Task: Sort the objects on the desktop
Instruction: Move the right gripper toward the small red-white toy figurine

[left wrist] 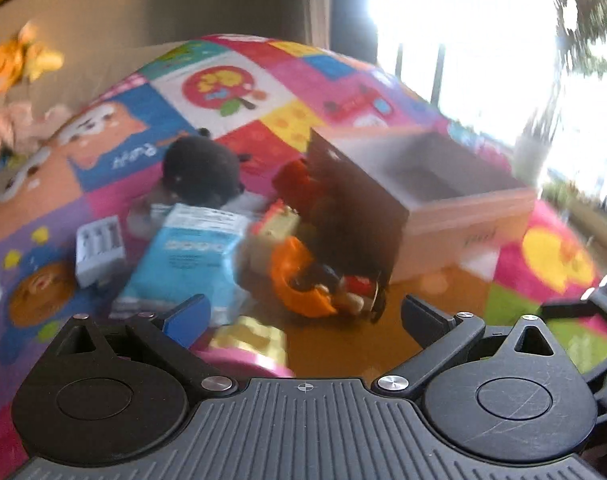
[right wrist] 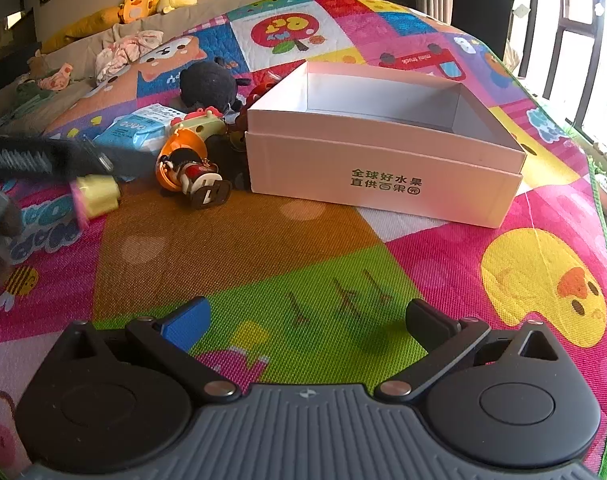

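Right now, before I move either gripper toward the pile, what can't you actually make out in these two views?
- Box floor: right wrist view, near wall hides it; left wrist view, blurred and glare-washed.
- Red toy: right wrist view, mostly behind the box corner.
- Blue pack print: left wrist view, motion blur.
- Gold-and-pink object: left wrist view, partly cut off by the left gripper; whether it is touched, unclear.
- Left gripper: right wrist view, blurred.

left hand-held gripper [left wrist: 303,312]: jaws spread wide, tilted | right hand-held gripper [right wrist: 307,316]: jaws spread wide, held low
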The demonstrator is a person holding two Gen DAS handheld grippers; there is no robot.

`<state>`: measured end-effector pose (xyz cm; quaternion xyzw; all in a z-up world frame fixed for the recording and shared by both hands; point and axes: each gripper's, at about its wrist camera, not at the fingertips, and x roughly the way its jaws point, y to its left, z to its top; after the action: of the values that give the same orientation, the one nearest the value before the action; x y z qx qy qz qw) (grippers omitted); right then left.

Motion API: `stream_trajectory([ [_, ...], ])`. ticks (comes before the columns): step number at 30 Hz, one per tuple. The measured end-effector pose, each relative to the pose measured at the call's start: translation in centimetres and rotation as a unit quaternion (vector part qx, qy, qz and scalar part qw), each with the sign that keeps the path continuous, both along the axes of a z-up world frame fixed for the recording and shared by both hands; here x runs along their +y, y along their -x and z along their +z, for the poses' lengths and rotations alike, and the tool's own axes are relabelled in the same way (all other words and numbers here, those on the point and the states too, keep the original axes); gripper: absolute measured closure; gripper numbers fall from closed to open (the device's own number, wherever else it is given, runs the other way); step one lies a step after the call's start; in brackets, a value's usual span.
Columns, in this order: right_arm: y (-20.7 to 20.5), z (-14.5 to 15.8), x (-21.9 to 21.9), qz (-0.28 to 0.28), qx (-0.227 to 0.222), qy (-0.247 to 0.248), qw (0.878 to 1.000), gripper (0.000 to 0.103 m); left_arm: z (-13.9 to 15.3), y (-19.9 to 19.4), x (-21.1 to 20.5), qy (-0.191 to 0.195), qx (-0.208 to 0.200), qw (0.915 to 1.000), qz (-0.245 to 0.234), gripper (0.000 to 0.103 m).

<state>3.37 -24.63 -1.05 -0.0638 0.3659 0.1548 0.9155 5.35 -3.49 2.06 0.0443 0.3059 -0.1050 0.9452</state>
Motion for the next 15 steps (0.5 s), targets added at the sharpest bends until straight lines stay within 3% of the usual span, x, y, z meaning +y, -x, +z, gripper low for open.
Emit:
stream_trajectory([
  [3,0.0,0.0,0.0,-0.002,-0.002,0.002,1.0,0.0,-1.3,-1.5,0.0,-0.052,0.004,0.9971,0.055,0.0],
  [5,0.1,0.0,0.1,-0.002,-0.002,0.004,1.0,0.0,-1.4,-2.1,1.8,-0.046,0.004,0.9945,0.094,0.0],
  [9,-0.1,0.0,0.0,-0.005,0.002,-0.002,1.0,0.0,-0.5,-2.1,5.7,-0.033,-0.012,0.9811,0.19,0.0],
  [12,-0.2,0.0,0.1,-0.01,0.005,-0.004,1.0,0.0,0.3,-1.2,8.1,-0.005,-0.012,0.978,0.208,0.0],
  [15,-0.5,0.2,0.7,-0.004,0.008,0.001,1.0,0.0,0.3,0.2,8.6,0.012,-0.007,0.9807,0.195,0.0],
])
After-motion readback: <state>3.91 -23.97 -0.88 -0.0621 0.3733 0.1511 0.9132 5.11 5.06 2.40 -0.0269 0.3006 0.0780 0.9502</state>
